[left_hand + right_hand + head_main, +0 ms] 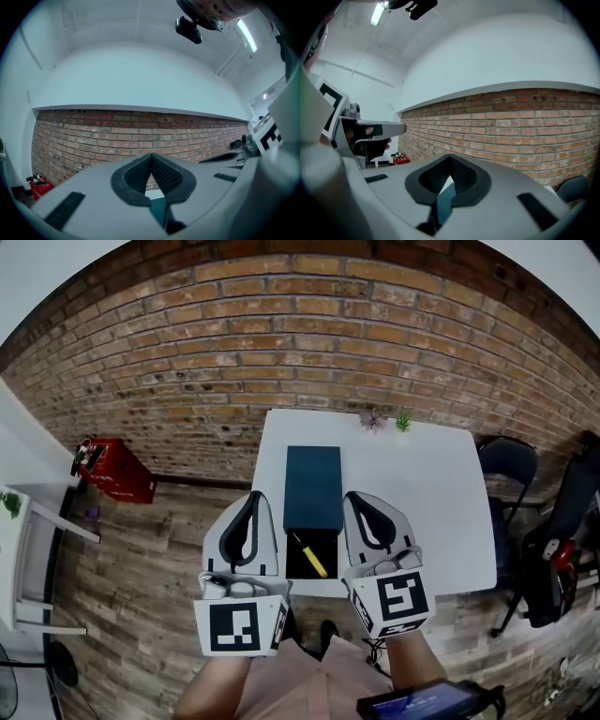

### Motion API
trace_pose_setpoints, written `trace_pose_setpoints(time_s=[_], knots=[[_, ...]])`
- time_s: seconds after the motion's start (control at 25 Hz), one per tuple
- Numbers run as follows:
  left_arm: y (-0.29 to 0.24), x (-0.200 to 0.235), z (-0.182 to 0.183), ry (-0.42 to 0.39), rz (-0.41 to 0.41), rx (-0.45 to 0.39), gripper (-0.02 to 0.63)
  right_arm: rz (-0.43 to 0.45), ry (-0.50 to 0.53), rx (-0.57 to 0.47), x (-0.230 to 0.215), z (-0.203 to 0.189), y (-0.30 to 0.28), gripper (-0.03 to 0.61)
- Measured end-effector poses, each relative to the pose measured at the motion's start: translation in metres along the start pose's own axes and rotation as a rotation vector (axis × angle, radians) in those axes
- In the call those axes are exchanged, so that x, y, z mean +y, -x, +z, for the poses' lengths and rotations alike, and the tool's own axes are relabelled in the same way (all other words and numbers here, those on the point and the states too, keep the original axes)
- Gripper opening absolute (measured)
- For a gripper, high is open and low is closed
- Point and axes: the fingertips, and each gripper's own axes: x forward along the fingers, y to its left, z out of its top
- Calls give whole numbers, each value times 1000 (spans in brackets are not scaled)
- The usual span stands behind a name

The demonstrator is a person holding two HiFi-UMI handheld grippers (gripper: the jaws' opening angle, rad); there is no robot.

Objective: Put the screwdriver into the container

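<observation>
As screwdriver [309, 555] lies (prob.) in container [312, 484], L tongs [255, 495], R tongs [354, 496] closed

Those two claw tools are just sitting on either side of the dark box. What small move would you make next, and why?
Probably lift both grippers back from the table. The yellow screwdriver appears to lie inside the open dark end of the teal container. The left gripper and right gripper flank it with jaws closed on nothing, so nothing seems left to carry.
</observation>
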Motion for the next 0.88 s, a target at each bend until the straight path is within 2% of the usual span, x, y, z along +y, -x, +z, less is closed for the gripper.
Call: trace_pose_setpoints(time_s=[0.88], knots=[[-11, -5, -1, 7, -35, -3, 9, -7, 1, -19, 0, 6, -6, -2]])
